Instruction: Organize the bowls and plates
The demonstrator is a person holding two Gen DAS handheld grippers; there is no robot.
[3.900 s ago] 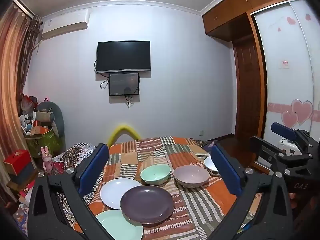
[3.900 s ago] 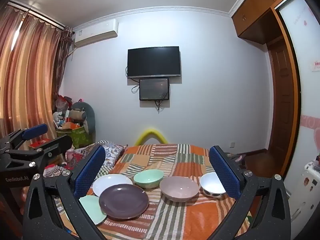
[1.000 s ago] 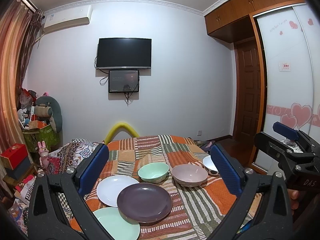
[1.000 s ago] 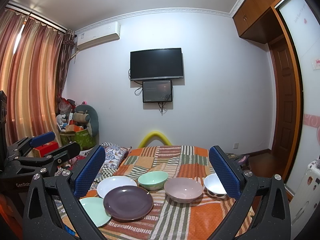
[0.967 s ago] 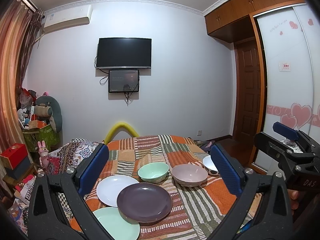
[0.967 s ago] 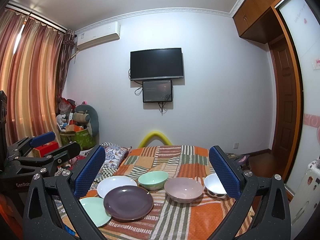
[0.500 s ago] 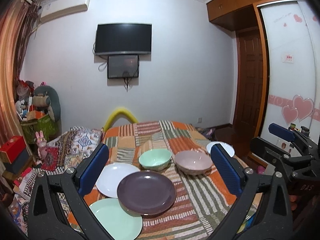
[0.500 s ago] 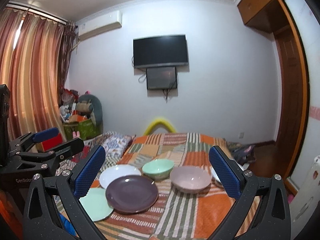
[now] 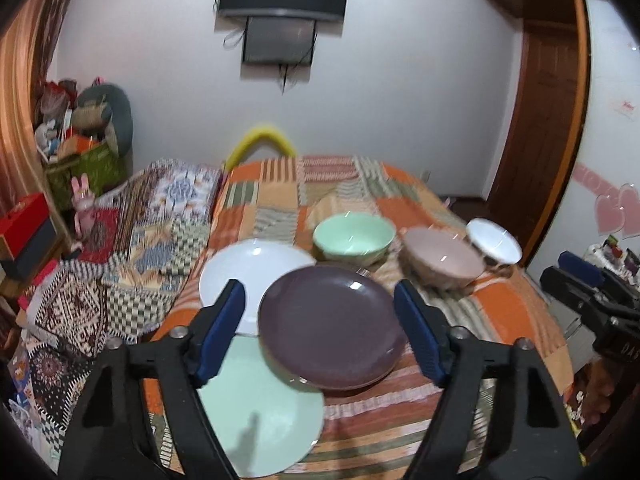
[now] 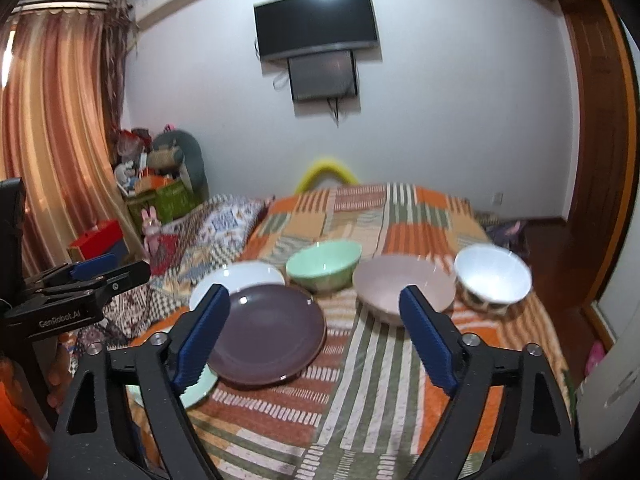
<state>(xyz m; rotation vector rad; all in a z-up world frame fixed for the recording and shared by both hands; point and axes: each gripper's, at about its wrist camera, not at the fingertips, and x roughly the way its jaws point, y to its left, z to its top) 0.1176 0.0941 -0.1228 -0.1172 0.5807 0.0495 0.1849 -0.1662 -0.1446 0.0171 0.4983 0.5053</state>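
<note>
Now both grippers have dipped toward the bed: left gripper (image 9: 320,328) frames the purple plate (image 9: 330,326), right gripper (image 10: 316,334) hangs nearer the pink bowl (image 10: 400,286). Their jaws are closing on nothing yet. Stacking looks about to start.

The far half of the patchwork bedspread (image 10: 404,216) lies bare, open to a reach from above; nearer, the purple plate (image 9: 332,326) overlaps the white plate (image 9: 248,268) and the mint plate (image 9: 264,412), leaving no gap among them; the green bowl (image 9: 352,236), pink bowl (image 9: 440,260) and white bowl (image 9: 494,242) stand close in a row, the last two touching; a striped strip of cover (image 10: 360,384) right of the purple plate stays free; the bed's left edge is crowded by rumpled quilts (image 9: 132,240).
</note>
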